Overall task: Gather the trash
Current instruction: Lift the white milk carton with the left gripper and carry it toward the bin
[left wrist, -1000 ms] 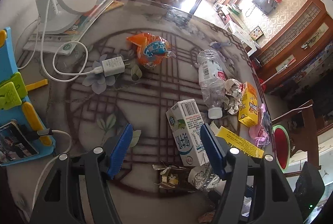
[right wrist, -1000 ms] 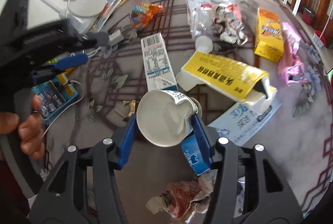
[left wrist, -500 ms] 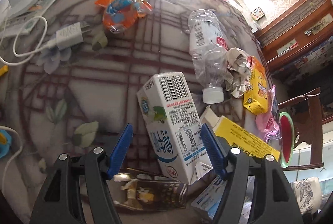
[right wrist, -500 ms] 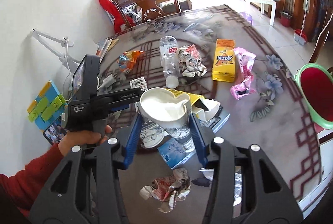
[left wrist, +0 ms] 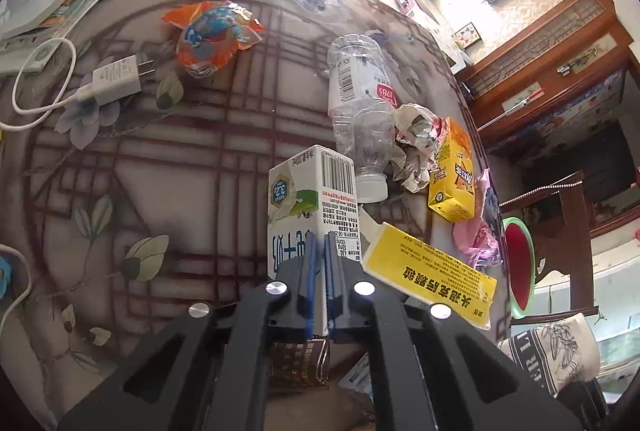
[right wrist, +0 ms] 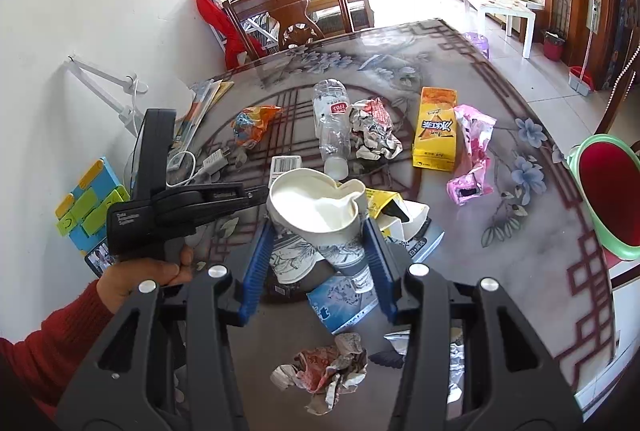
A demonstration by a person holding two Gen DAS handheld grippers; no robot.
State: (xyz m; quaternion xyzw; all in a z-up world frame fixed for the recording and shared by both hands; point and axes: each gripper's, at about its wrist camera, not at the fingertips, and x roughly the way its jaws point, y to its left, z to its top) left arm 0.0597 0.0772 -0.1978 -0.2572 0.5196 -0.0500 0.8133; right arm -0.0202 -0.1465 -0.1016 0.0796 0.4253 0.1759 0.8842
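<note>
Two grippers are engaged. The left gripper (left wrist: pixel 320 255) has its blue fingers drawn narrow, pinching the near end of the milk carton (left wrist: pixel 314 199), which lies on the glass-topped table (left wrist: pixel 180 167) just beside the clear plastic bottle (left wrist: pixel 358 103). The right gripper (right wrist: pixel 318 263) clamps the crumpled paper cup (right wrist: pixel 320 211) between its pads, above the table. A yellow box (right wrist: pixel 436 129), a pink wrapper (right wrist: pixel 472 151) and an orange snack bag (left wrist: pixel 212 31) lie loose on the table.
</note>
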